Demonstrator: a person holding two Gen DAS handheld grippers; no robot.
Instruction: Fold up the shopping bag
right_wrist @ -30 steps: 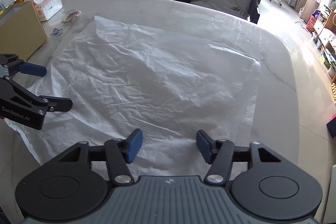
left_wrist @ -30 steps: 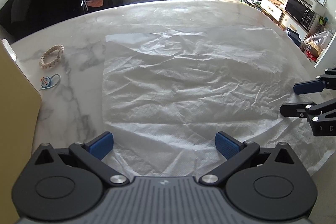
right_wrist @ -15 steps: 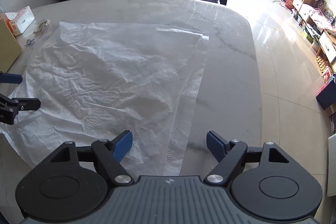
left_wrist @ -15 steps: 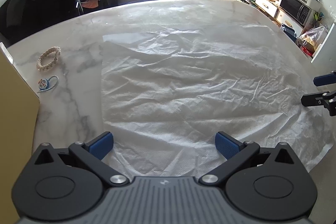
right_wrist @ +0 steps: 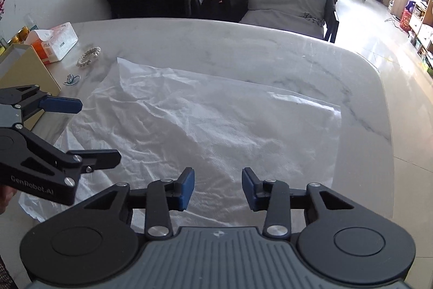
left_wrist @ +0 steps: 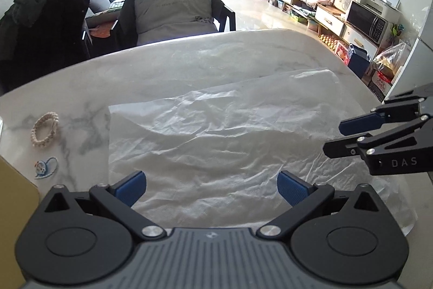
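The white plastic shopping bag [right_wrist: 205, 137] lies spread flat and crinkled across the near half of the marble table [right_wrist: 243, 50], its near edge running along the table's near edge and its right side stopping short of the table's right edge; laid out like this, it offers two near corners, one for each tool, which is probably why both grippers hang over that near edge. The left gripper [left_wrist: 211, 187] hovers above the bag's near left part with its blue pads [left_wrist: 131, 187] spread wide and nothing between them. The right gripper [right_wrist: 217, 187] sits over the bag's near right part; its jaws are closing, the pads now a moderate gap apart, and the film beneath them looks flat on the table rather than pinched, so no grip seems made yet. Small clutter is kept clear at the table's far left corner: a braided bracelet [left_wrist: 44, 129], a small blue-and-white charm [left_wrist: 44, 167], a pack of tissues [right_wrist: 54, 42] and, at the left edge, a tan cardboard box [right_wrist: 24, 67], none touching the bag. Readable writing is sparse: "GenRobot.AI" on the side of the left gripper as seen from the right wrist, and "DAS" on the side of the right gripper as seen from the left wrist. Print on the tissue pack and on the grey cushion [right_wrist: 286, 2] of the chair beyond the far edge is too small to read.
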